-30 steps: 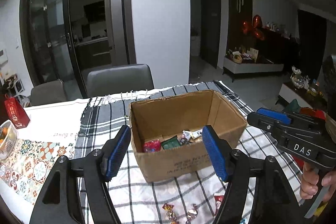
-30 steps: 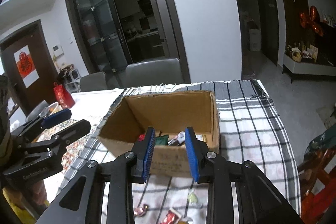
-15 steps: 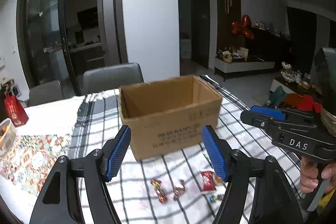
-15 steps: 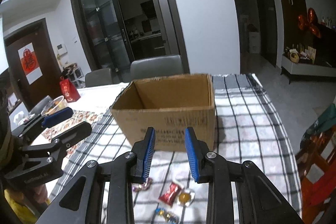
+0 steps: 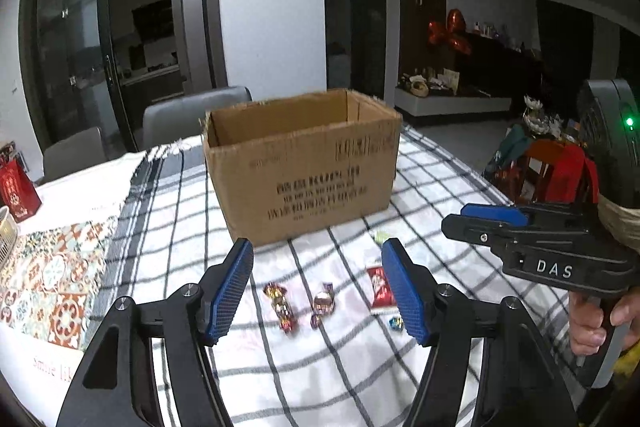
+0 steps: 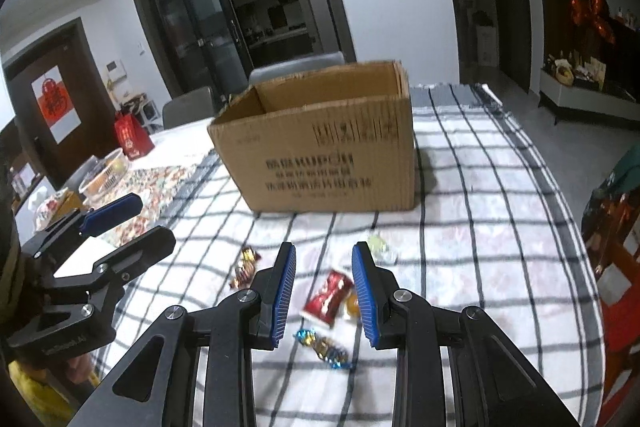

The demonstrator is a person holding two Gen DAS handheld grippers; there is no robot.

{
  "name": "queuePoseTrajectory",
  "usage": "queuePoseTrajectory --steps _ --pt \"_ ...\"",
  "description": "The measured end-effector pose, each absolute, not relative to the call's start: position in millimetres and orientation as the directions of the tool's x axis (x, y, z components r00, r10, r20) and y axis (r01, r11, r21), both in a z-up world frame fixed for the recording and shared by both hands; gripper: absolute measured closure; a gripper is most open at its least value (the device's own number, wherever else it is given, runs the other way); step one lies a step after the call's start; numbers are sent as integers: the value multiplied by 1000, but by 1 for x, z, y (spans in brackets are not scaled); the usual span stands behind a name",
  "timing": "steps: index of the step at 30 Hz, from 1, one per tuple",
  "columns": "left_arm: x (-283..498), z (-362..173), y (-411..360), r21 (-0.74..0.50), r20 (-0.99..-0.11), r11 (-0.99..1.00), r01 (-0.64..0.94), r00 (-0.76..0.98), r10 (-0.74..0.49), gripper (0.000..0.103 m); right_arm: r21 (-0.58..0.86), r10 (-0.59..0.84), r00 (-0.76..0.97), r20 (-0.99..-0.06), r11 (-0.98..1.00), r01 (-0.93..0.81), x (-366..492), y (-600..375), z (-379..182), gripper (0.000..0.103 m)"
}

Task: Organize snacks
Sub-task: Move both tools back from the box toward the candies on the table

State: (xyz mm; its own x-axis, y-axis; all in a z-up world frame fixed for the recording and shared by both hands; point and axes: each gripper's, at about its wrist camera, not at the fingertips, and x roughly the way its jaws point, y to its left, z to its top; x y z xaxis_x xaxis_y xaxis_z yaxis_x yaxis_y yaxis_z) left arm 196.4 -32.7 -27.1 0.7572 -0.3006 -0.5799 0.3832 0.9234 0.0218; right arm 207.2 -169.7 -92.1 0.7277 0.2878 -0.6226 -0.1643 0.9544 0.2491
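Note:
An open cardboard box (image 5: 304, 163) stands on the checked tablecloth (image 5: 320, 367); it also shows in the right wrist view (image 6: 332, 151). Several wrapped candies lie in front of it: a red packet (image 5: 379, 287) (image 6: 329, 294), a gold-red candy (image 5: 280, 305) (image 6: 245, 267), a purple one (image 5: 322, 303), a small blue one (image 6: 324, 343) and a pale green one (image 6: 380, 245). My left gripper (image 5: 318, 291) is open and empty, low over the candies. My right gripper (image 6: 324, 287) is open and empty, with the red packet seen between its fingers.
A patterned runner (image 5: 44, 279) and a red gift bag (image 5: 16, 187) lie to the left. Grey chairs (image 5: 192, 115) stand behind the table. A food container (image 6: 104, 175) sits at the left. The table edge runs along the right, with red and green things (image 6: 616, 211) beyond.
Both grippers have dropped from above the box to table height and pulled back. The box inside is no longer seen; the loose candies now lie between the fingers.

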Motion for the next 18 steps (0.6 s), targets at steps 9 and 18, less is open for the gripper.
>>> queuePoseTrajectory --steps 9,18 --pt "206 -65 -34 1 -642 913 408 700 -312 43 241 281 684 -673 958 -157 213 -166 -123 73" --pt "224 -97 -39 -14 -694 900 435 644 -322 51 235 262 640 -722 963 -129 224 -168 -151 73"
